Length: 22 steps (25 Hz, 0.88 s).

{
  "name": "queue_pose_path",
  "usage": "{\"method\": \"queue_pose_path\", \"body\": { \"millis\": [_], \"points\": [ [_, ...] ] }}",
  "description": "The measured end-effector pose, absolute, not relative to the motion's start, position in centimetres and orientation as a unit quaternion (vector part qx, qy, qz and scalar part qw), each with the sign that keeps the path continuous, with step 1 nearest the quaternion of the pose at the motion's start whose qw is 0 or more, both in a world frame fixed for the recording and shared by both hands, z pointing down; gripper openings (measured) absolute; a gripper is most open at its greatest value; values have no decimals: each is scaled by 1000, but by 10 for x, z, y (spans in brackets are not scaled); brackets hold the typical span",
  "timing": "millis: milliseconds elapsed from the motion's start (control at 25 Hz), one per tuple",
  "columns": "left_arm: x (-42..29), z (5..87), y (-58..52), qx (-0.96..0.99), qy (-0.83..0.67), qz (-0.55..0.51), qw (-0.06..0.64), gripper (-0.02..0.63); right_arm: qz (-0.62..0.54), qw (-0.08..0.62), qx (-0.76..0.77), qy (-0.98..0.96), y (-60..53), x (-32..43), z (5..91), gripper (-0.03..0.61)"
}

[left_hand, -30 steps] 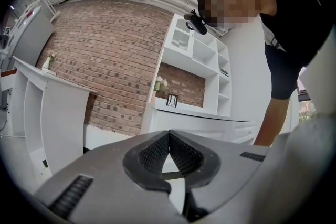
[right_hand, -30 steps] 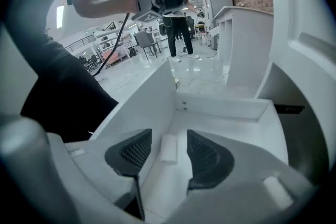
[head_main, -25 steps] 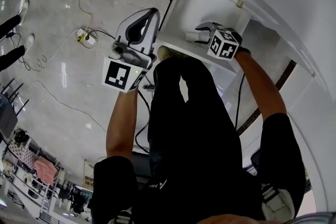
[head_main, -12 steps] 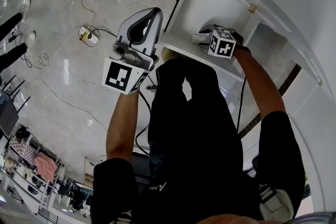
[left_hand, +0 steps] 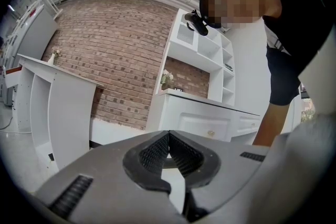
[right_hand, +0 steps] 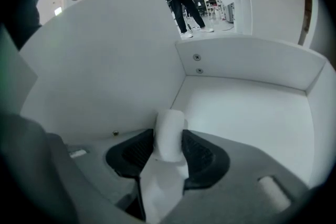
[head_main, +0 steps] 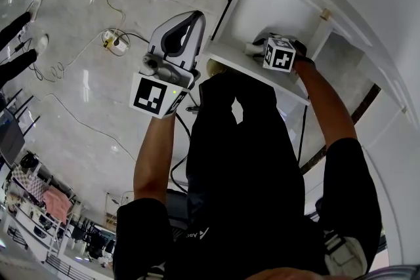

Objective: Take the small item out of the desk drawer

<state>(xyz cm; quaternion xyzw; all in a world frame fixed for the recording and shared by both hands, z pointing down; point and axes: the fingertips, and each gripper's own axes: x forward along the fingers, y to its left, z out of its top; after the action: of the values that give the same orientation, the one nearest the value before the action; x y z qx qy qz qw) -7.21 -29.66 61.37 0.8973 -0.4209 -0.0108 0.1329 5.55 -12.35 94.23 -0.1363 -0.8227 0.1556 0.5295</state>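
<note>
Right gripper (right_hand: 169,150), jaws just closing in, gripping small white cylinder-shaped item (right_hand: 169,126) — close beside side wall of white drawer (right_hand: 247,113), open floor opposite; left gripper (left_hand: 169,136) clenched empty, outside.

The right gripper (head_main: 254,47) reaches into the open drawer (head_main: 259,6), its jaws just closing on the small item (right_hand: 169,131) between them. The left gripper (head_main: 191,18) hangs left of the drawer, above the floor (head_main: 79,108); a power strip (head_main: 113,40) lies farther left.
</note>
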Motion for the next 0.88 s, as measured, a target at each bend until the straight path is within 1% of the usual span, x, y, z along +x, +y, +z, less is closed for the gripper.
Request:
{"method": "queue_pose_path", "body": {
  "millis": [240, 400, 600, 880],
  "points": [
    [-64, 602, -288, 897, -421, -7, 136, -2, 156, 519, -102, -834, -131, 68, 919, 170],
    [-65, 583, -290, 896, -423, -8, 138, -2, 163, 486, -42, -857, -156, 66, 873, 169],
    [-57, 536, -280, 898, -418, -10, 137, -2, 159, 411, 51, -896, -180, 60, 769, 167],
    [-44, 446, -263, 907, -402, -23, 122, -2, 137, 267, 168, -939, -206, 52, 598, 167]
  ]
}}
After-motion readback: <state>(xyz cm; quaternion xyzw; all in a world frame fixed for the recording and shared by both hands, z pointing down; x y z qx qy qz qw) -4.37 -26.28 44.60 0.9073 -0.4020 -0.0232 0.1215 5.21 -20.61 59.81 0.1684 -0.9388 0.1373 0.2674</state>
